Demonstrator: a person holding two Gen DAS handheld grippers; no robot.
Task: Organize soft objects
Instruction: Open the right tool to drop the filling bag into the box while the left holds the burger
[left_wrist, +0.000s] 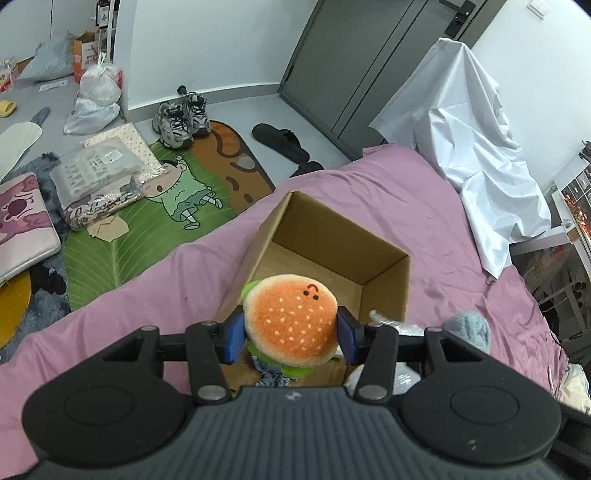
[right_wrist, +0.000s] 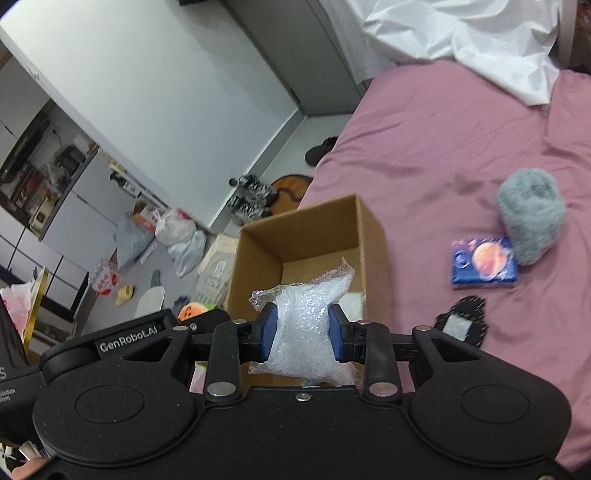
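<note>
Step in hand: both items being carried to cardboard box at frame centre.

Left gripper: burger plush being pinched, jaws partly closed.

Right gripper: bubble-wrap bag being squeezed between narrow jaws, lower centre.

Next move, judged: both being lowered over box opening, then released.

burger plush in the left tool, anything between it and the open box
Nothing visible does. The burger plush, clamped in the left tool, hangs at the near edge of the open cardboard box, whose mouth shows bare cardboard.
</note>
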